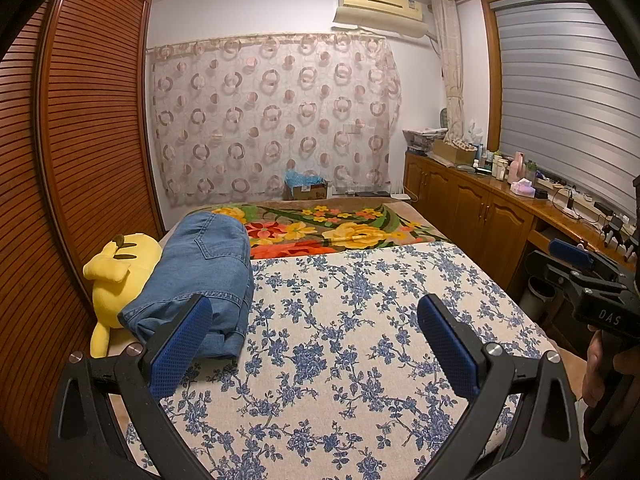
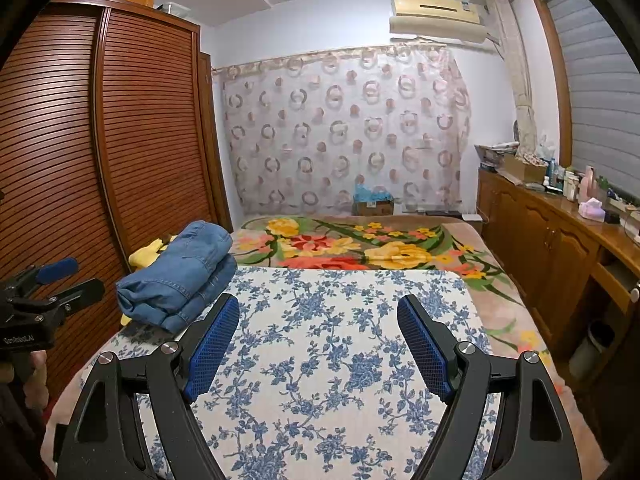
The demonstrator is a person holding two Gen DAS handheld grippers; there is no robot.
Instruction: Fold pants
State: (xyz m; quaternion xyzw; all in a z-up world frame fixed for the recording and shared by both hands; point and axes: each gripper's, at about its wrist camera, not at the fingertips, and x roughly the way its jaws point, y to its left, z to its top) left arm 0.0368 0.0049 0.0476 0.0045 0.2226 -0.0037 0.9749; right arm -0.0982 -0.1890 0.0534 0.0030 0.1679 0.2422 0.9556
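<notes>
The left gripper, black-framed with blue textured pads, stands spread wide with nothing between its pads, above the blue-and-white floral cloth that covers the near part of the bed. The right gripper, of the same build, is spread just as wide and also holds nothing. In the left wrist view the right gripper's body carries white letters that read "DAS" (the first letter is not sure), and a person's hand grips its handle. In the right wrist view the left gripper's body reads "GenRobot.AI".

The folded blue denim pants lie in a thick bundle at the bed's left edge, partly on the floral cloth, and rest against a yellow plush toy that lies between them and the brown slatted wooden wardrobe.

A cardboard box stands past the far edge of the bed with something blue and crumpled in it. Another open cardboard box sits on the wooden cabinet top along the right wall, among bottles and a pink tissue pack; its contents cannot be made out.

Beyond the cloth, a bright flowered blanket covers the far part of the bed. A sheer curtain with ring patterns hangs on the far wall, a cream air conditioner is mounted above it, and grey blinds cover the window on the right.
</notes>
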